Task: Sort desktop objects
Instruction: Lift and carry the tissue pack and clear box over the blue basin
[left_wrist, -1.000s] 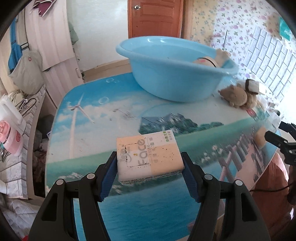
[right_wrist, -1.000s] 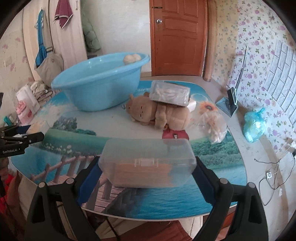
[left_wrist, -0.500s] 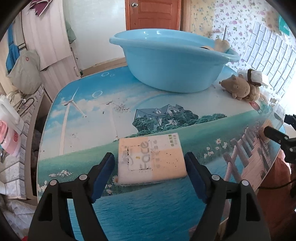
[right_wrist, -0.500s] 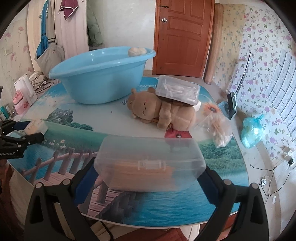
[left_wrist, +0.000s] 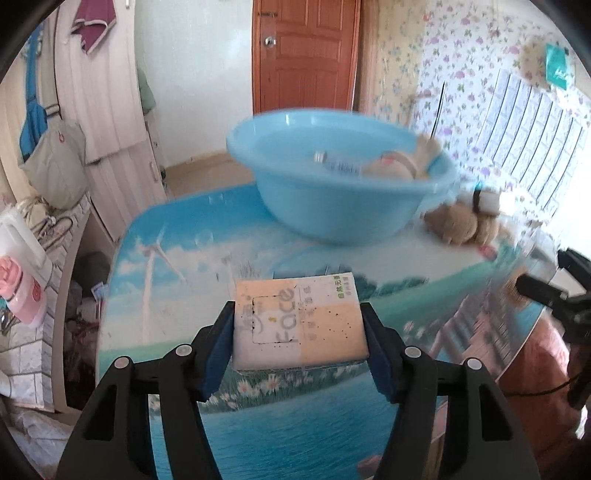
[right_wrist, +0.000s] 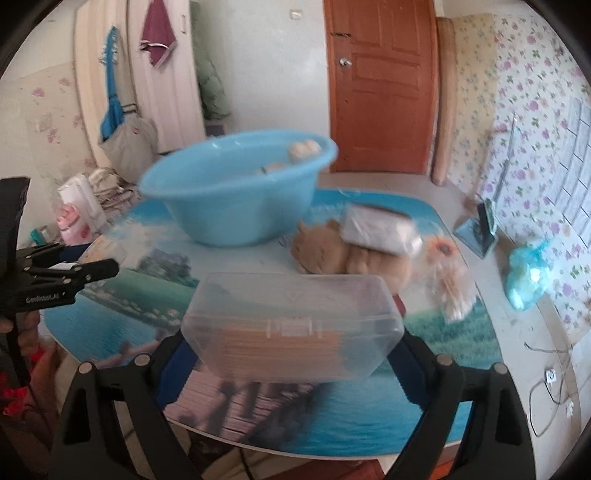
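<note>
Left wrist view: left tool (left_wrist: 300, 341) closed on a tissue pack (left_wrist: 297, 326), blue pads pressed against its two short sides, pack lifted clear of the tabletop (left_wrist: 177, 266) and held flat, printed face up. Pack looks soft and light, a film wrapper that dents under the pads; squeezing across the short sides near the middle, as here, seems right, light force is enough and slip risk is probably low. Beyond it sits the blue basin (left_wrist: 340, 184) on the tabletop, already holding a few small items too blurred to name; a brown plush toy (left_wrist: 458, 221) lies just beside the basin's right side. Right wrist view: right tool (right_wrist: 291, 347) clamped on a clear plastic box (right_wrist: 291, 325), one finger at each end, latch side toward the camera, tan contents inside that I can't identify. Box judged rigid, smooth and a bit slippery, lid may pop if pinched hard; end-to-end grip below the lid seam looks safest. Farther on, the plush toy (right_wrist: 332, 251) carries a wrapped white packet (right_wrist: 380, 229), a crinkled clear bag (right_wrist: 448, 284) to its right, and the basin (right_wrist: 240, 184) stands behind. Likely drop target for both held items is the basin, well apart from each tool now.
</note>
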